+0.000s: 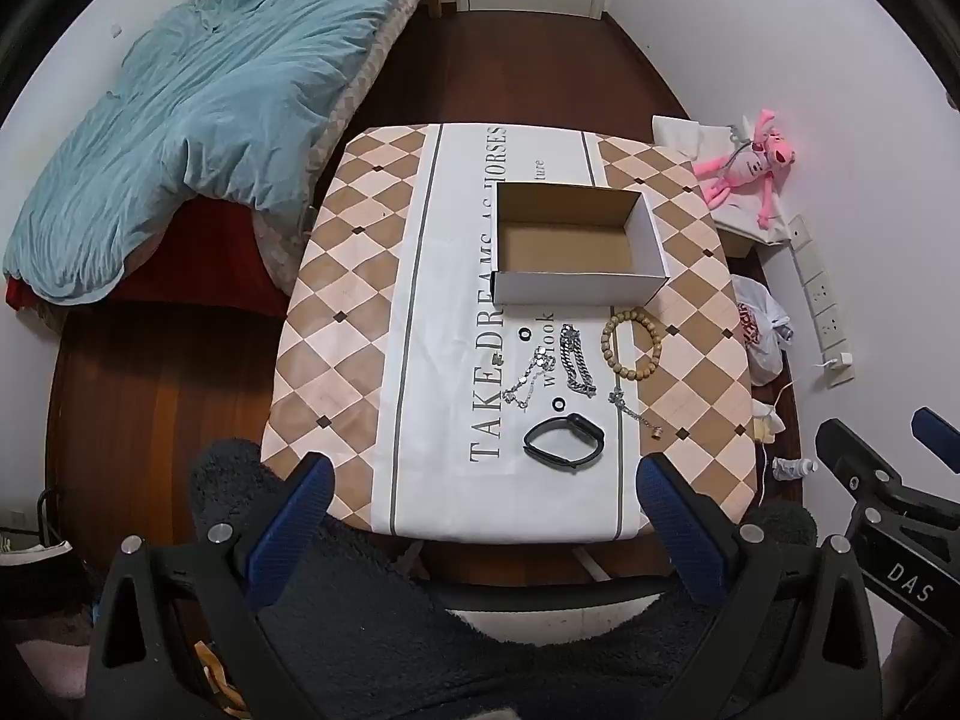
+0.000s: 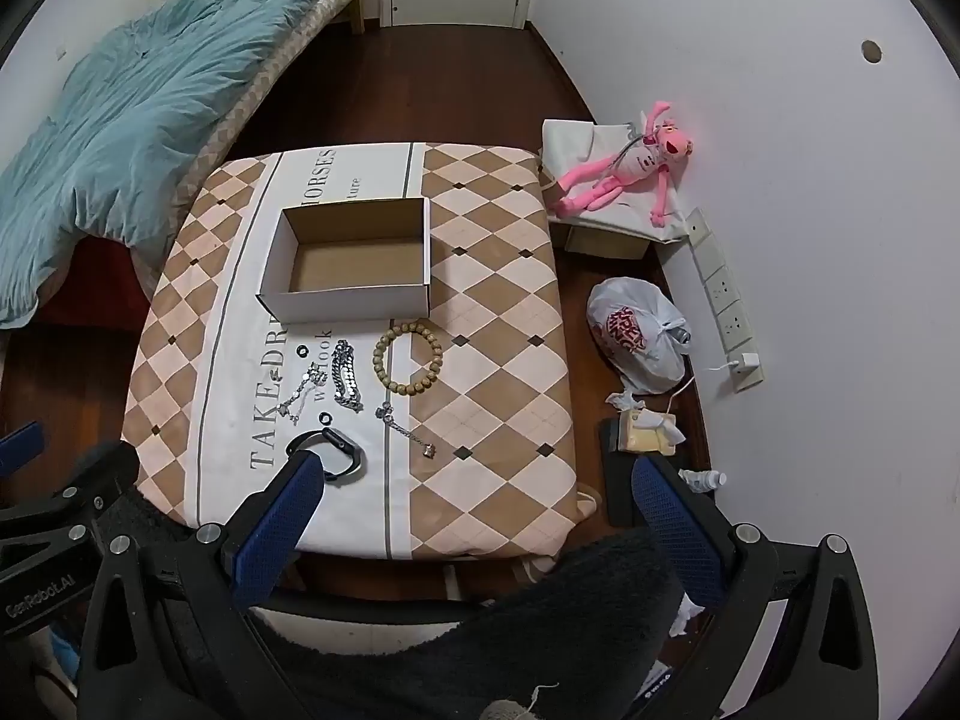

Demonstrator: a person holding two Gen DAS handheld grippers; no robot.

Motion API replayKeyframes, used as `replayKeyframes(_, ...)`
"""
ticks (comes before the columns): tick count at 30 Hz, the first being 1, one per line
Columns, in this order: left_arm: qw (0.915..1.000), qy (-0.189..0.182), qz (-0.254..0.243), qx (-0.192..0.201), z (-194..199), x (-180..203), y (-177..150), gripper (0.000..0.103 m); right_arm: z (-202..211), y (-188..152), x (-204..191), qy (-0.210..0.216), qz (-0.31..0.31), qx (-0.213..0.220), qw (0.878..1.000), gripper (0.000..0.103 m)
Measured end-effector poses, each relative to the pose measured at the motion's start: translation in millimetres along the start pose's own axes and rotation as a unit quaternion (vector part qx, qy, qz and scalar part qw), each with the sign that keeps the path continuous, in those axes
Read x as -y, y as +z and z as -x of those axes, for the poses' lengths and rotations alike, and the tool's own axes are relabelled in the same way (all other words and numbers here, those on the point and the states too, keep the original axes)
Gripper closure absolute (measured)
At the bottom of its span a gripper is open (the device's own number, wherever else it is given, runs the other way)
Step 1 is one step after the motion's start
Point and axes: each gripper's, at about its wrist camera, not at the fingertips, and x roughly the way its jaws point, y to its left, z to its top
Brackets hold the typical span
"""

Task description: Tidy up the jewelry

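An empty open cardboard box (image 1: 573,243) (image 2: 354,264) stands on the cloth-covered table (image 1: 372,300) (image 2: 498,324). In front of it lie a wooden bead bracelet (image 1: 631,344) (image 2: 408,359), a thick silver chain (image 1: 577,367) (image 2: 347,375), a thin silver bracelet (image 1: 528,381) (image 2: 300,391), a charm chain (image 1: 633,411) (image 2: 407,429), two small black rings (image 1: 525,334) (image 1: 559,404) and a black smart band (image 1: 564,441) (image 2: 336,453). My left gripper (image 1: 486,474) is open above the table's near edge. My right gripper (image 2: 480,474) is open, its left finger (image 2: 282,516) just in front of the band.
A bed with a teal duvet (image 1: 198,108) stands at the left. A pink plush toy (image 2: 624,174), a white plastic bag (image 2: 639,333), a power strip (image 2: 726,300) and tissues lie on the floor along the right wall.
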Motion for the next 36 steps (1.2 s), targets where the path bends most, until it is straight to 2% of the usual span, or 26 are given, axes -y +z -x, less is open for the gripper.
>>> replayKeyframes(36, 1.0, -0.002, 0.0, 0.008, 7.3, 0.3, -2.4, 0.0, 4.0, -2.9, 2.2, 0.005, -0.003, 0.004, 1.0, 0.0)
